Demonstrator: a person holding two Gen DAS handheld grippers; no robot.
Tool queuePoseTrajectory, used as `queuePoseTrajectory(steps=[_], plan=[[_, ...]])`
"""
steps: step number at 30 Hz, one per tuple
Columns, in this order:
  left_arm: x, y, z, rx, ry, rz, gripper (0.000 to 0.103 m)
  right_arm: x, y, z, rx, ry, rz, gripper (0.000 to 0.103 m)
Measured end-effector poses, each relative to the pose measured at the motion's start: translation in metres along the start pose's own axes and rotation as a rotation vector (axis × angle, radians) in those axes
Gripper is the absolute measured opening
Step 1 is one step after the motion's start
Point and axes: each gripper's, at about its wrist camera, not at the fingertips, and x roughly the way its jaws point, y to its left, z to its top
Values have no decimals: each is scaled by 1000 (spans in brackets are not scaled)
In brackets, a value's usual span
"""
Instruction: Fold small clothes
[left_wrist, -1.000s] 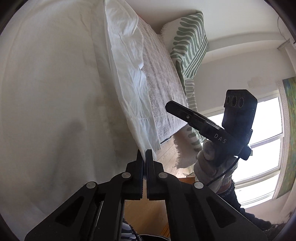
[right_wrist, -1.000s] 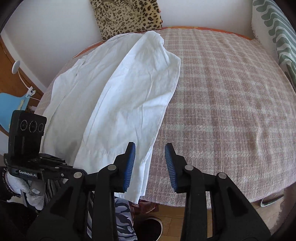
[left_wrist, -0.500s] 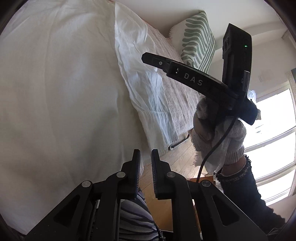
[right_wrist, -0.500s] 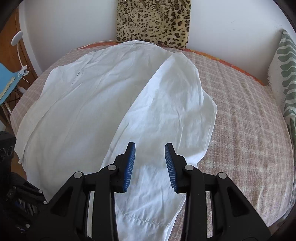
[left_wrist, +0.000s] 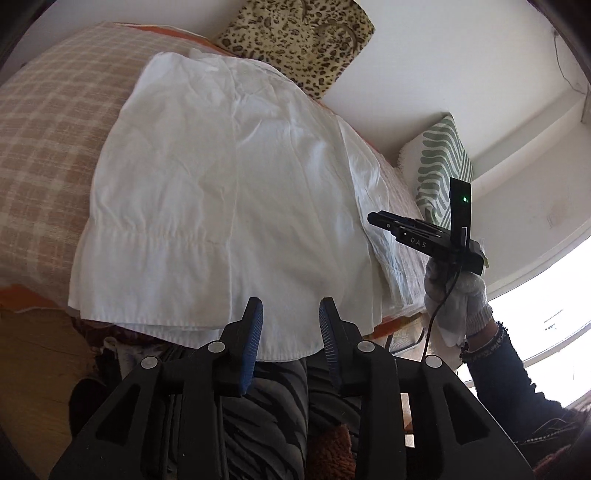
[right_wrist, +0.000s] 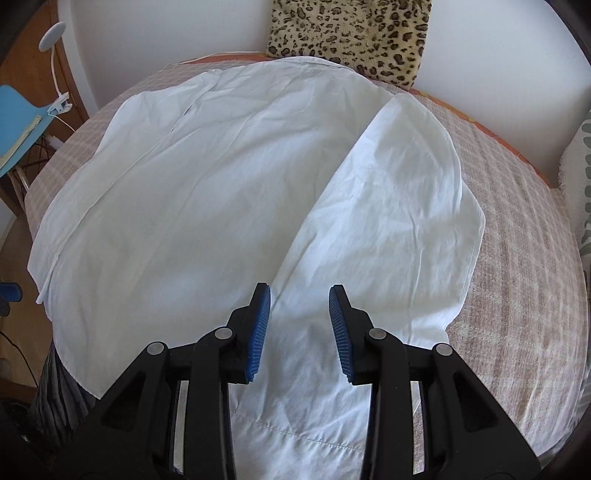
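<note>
A white garment (left_wrist: 229, 192) lies spread on a plaid-covered bed (left_wrist: 40, 155), its hem hanging over the near edge. In the right wrist view the same white garment (right_wrist: 207, 206) shows a side panel (right_wrist: 391, 206) folded over the body. My left gripper (left_wrist: 290, 325) is open and empty just off the hem at the bed's edge. My right gripper (right_wrist: 299, 317) is open and empty, low over the garment near the folded panel. The right gripper (left_wrist: 373, 219) also shows in the left wrist view, held in a gloved hand at the garment's right side.
A leopard-print cushion (right_wrist: 351, 33) leans on the wall behind the bed. A green striped pillow (left_wrist: 439, 166) stands at the bed's right end. A blue chair (right_wrist: 18, 125) and a clip lamp (right_wrist: 51, 37) stand left of the bed. Bright window at right.
My left gripper opened from shut and swung from the garment's side to face its hem. My right gripper moved left over the garment and stayed open.
</note>
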Motion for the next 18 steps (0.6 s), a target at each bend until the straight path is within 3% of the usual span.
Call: queuePoseTrajectory(steps=[3, 8, 12, 18], plan=[[-19, 29, -9, -97, -92, 48, 52, -21, 9, 15, -5, -39, 39, 35], [-28, 78, -14, -285, -173, 47, 52, -41, 34, 45, -38, -84, 89, 35], [-28, 101, -17, -338, -192, 31, 52, -46, 55, 63, -43, -92, 143, 44], [-23, 117, -20, -349, -196, 9, 52, -41, 80, 87, -48, -74, 200, 45]])
